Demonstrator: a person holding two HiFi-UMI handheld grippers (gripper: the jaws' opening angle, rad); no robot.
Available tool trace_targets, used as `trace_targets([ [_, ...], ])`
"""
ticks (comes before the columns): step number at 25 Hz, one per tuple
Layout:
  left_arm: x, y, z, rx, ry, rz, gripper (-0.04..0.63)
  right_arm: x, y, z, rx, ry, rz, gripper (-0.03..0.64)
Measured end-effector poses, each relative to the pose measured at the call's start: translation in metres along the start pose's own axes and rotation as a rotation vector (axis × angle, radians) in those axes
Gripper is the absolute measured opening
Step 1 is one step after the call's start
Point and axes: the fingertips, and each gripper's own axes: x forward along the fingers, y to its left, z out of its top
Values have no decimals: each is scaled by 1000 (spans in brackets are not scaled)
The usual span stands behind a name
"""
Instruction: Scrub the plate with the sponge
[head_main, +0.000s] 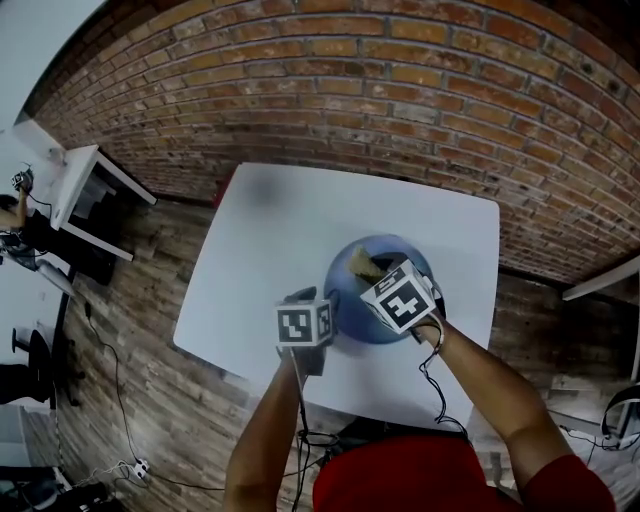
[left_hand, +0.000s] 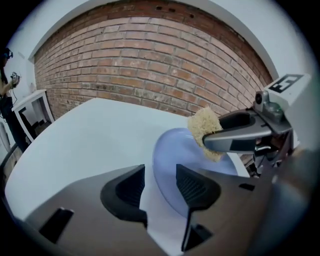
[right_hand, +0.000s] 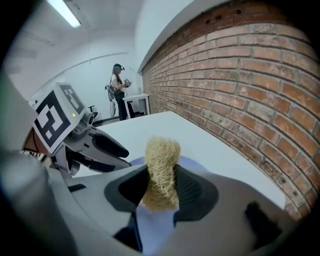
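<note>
A blue plate lies on the white table, near its front edge. My right gripper is shut on a yellow fibrous sponge and holds it over the plate. In the head view the sponge pokes out past the right gripper above the plate's far part. My left gripper stands open at the plate's left rim, which lies between its jaws without being pressed. In the left gripper view the sponge shows in the right gripper's fingers.
A brick wall runs behind the table. A white desk stands at the far left, with a person beside it. Cables trail over the wooden floor to the left.
</note>
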Motion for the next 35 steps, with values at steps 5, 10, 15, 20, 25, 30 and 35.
trace_targets([
  [5, 11, 2, -6, -9, 62, -5, 177, 25, -1, -3, 94, 61, 29, 161],
  [10, 17, 5, -7, -2, 78, 15, 110, 46, -3, -4, 96, 95, 25, 161],
  [15, 21, 7, -9, 3, 85, 42, 59, 60, 7, -8, 110, 129, 52, 161],
  [20, 24, 8, -10, -13, 78, 65, 48, 65, 4, -7, 76, 128, 42, 161],
  [25, 25, 8, -10, -23, 68, 87, 44, 56, -16, -20, 84, 149, -1, 161],
  [30, 24, 9, -10, -25, 62, 99, 44, 37, -55, -42, 106, 178, -88, 161],
  [35, 23, 8, -10, -29, 56, 98, 43, 26, -70, -48, 135, 159, -122, 161],
])
